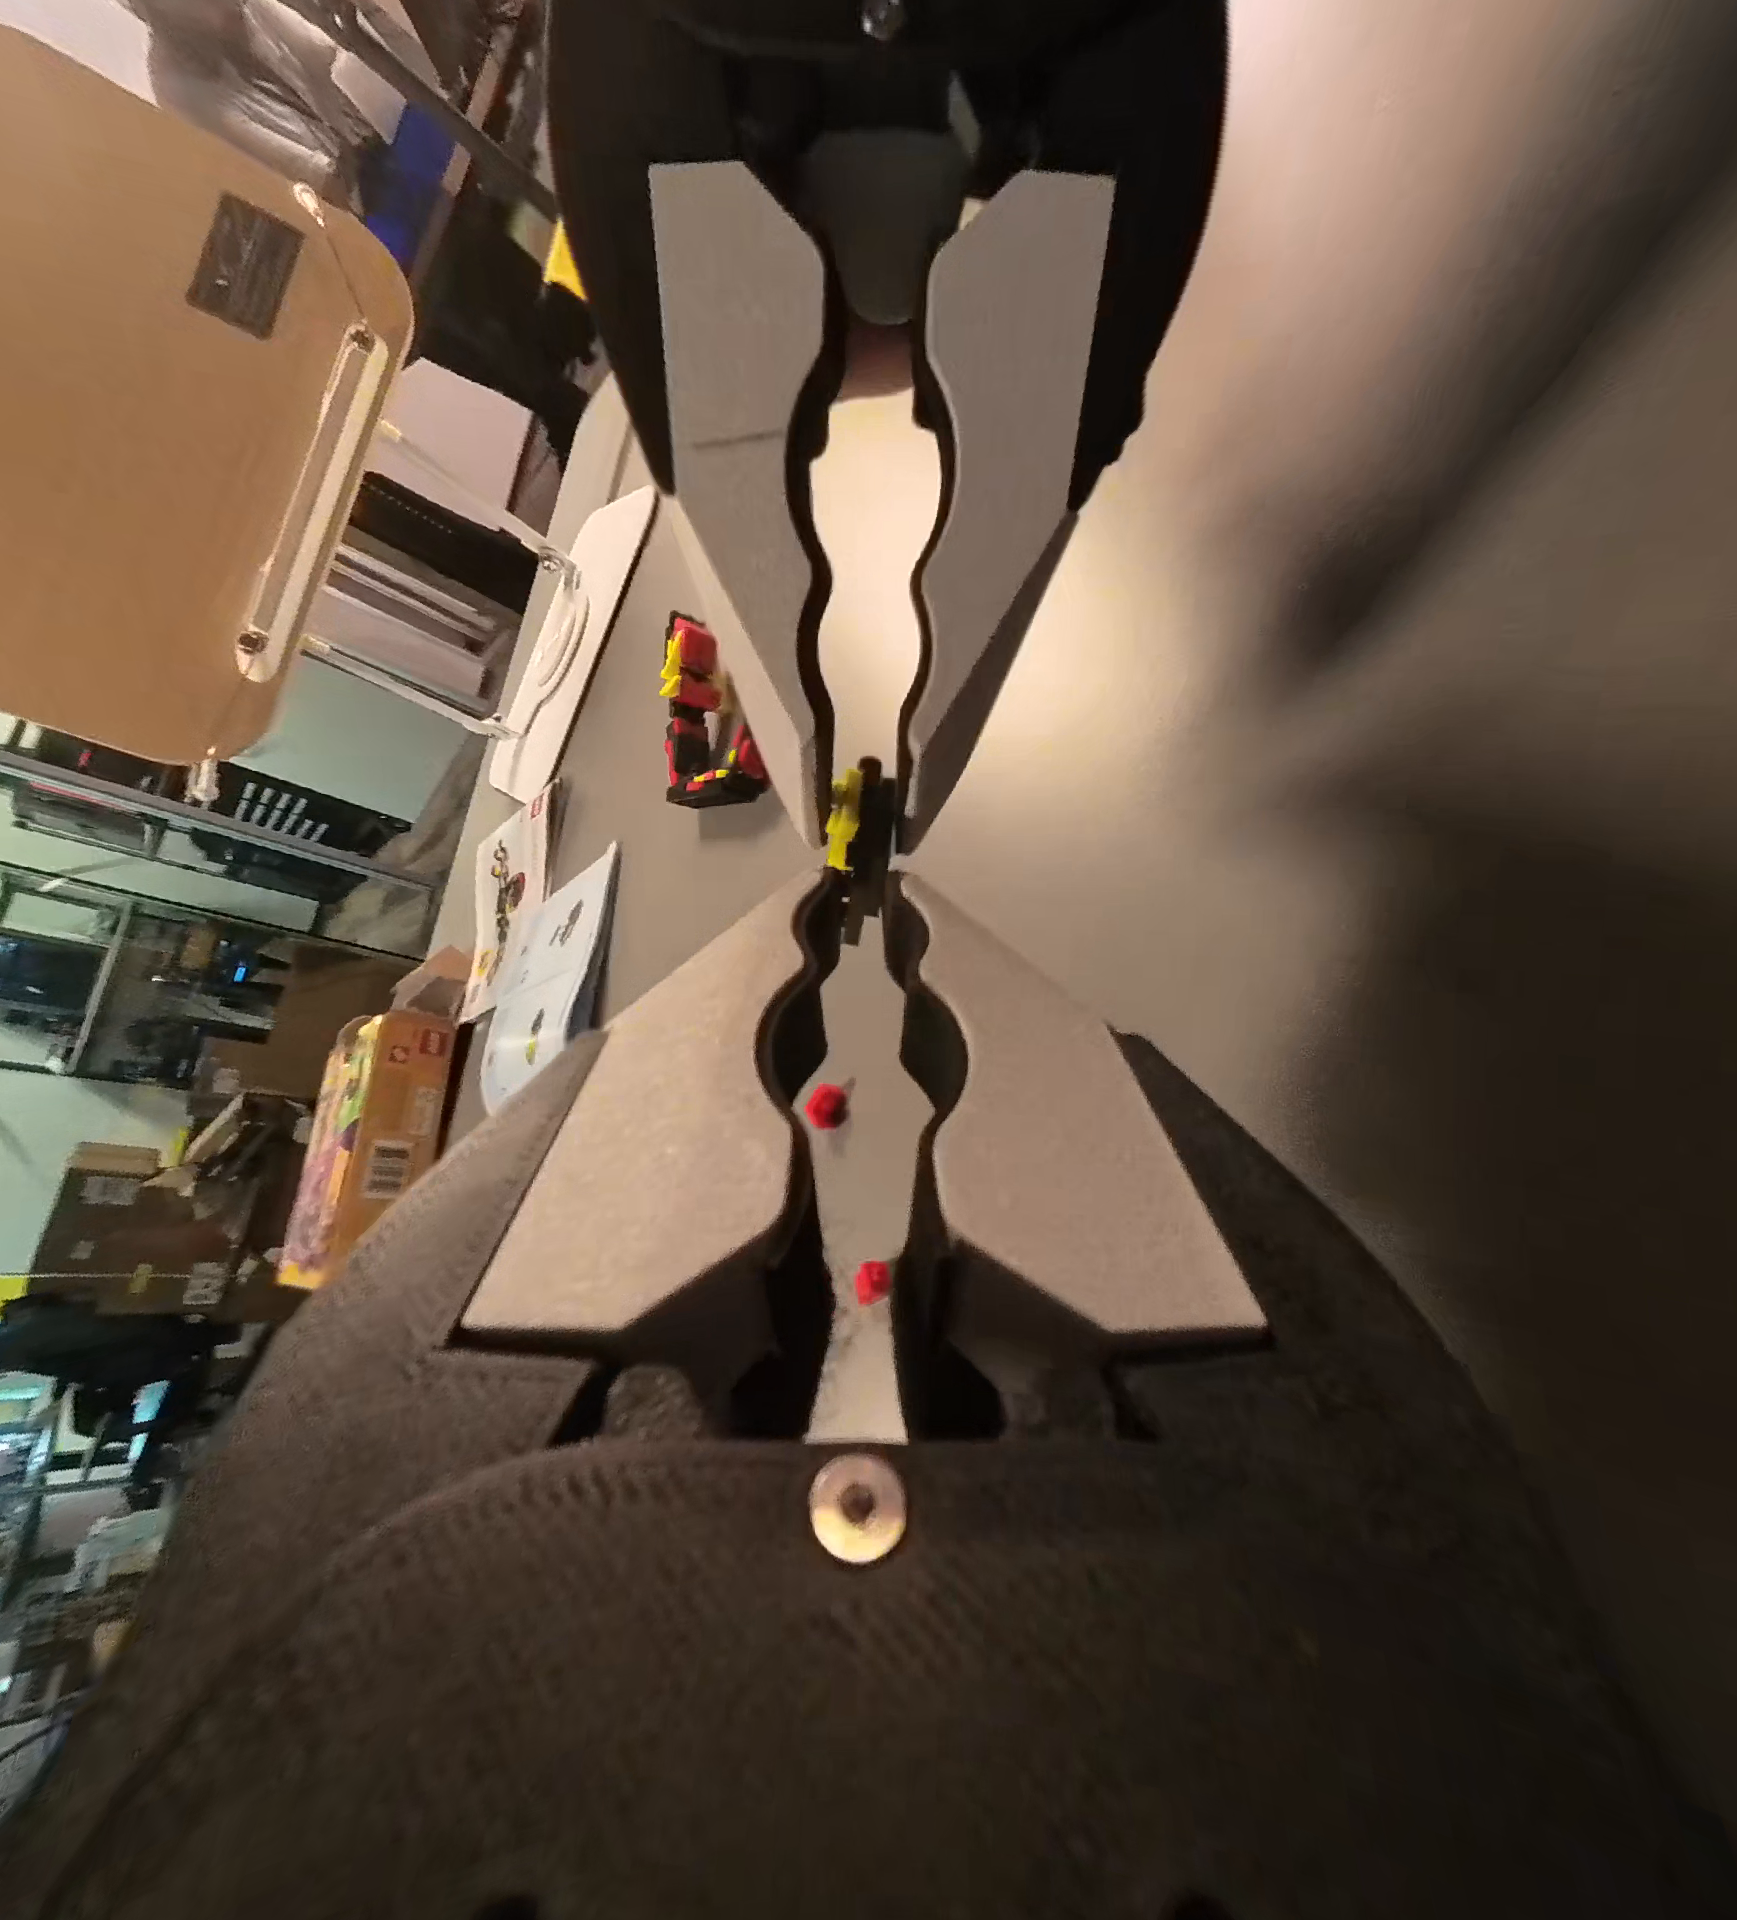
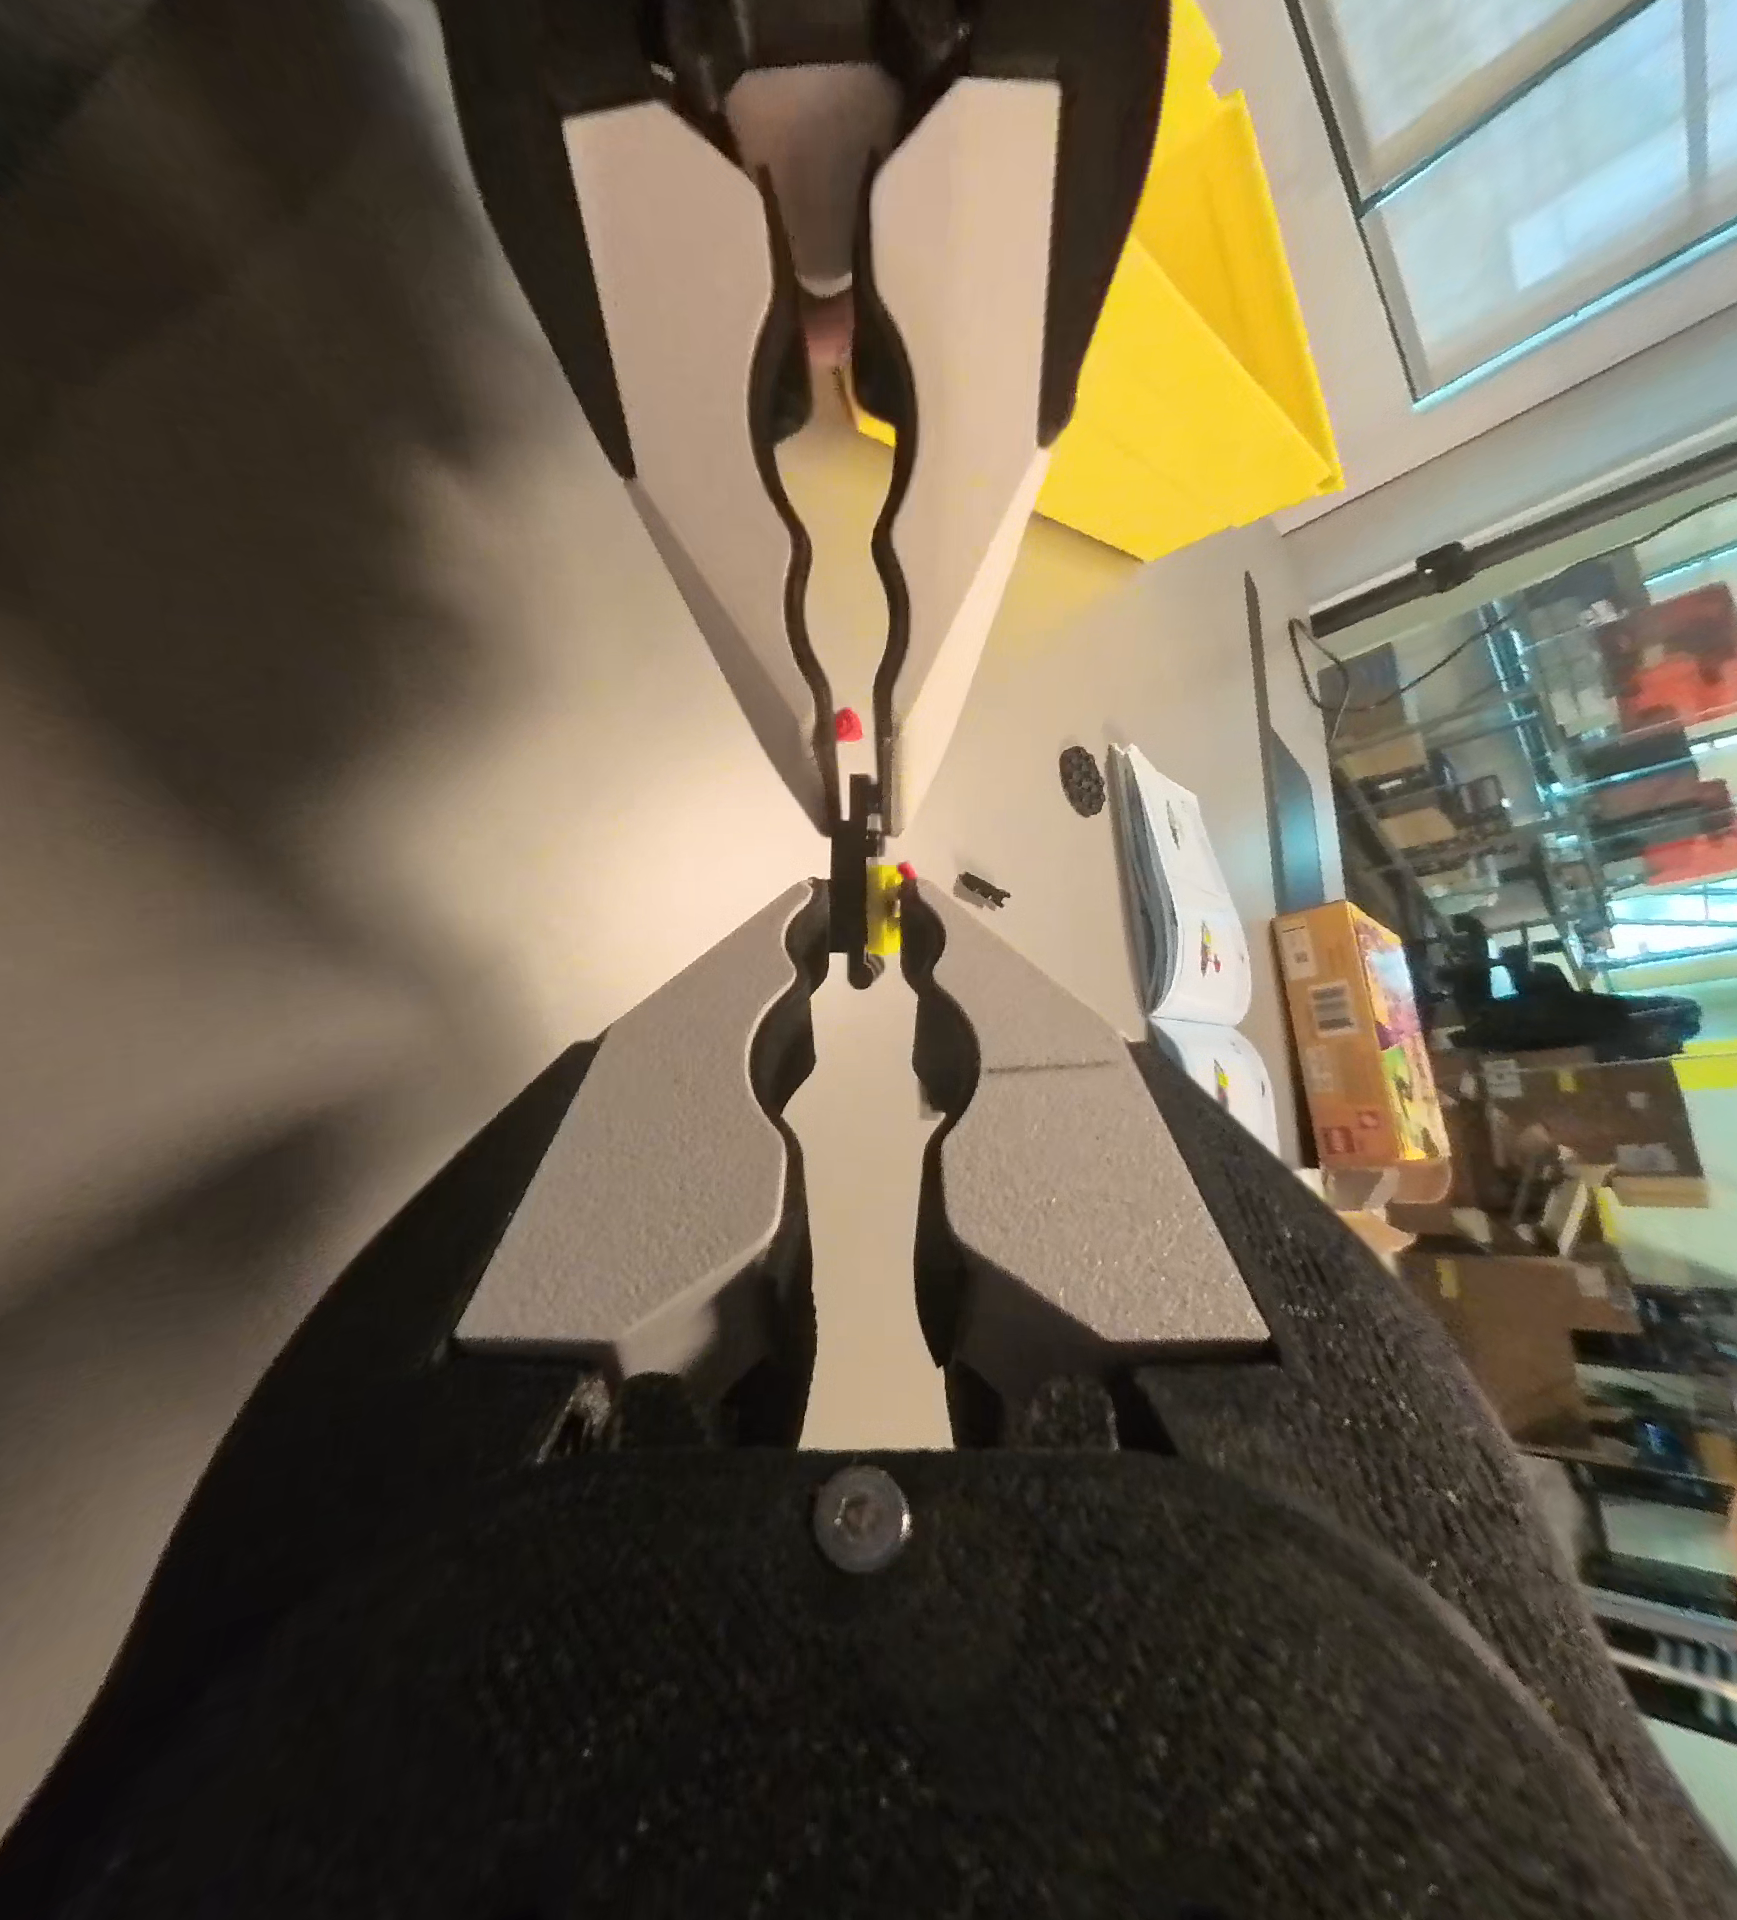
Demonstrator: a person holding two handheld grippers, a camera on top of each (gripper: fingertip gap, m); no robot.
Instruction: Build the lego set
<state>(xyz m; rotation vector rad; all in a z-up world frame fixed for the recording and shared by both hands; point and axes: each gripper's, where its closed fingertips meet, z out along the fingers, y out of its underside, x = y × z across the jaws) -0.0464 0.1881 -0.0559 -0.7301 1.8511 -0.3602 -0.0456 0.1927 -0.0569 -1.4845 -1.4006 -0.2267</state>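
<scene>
Between both hand-held grippers' tips, lego piece.

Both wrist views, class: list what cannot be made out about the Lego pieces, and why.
- Left wrist view: yellow-and-black piece, shape hidden by both grippers' fingertips.
- Left wrist view: red-and-black model, partly behind a finger.
- Right wrist view: small black part, too small to identify.

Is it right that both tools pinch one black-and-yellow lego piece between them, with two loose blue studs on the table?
Not quite: the loose studs are red, not blue, as the left wrist view shows. The left tool and right tool do both pinch the black-and-yellow lego piece over the table.
</scene>
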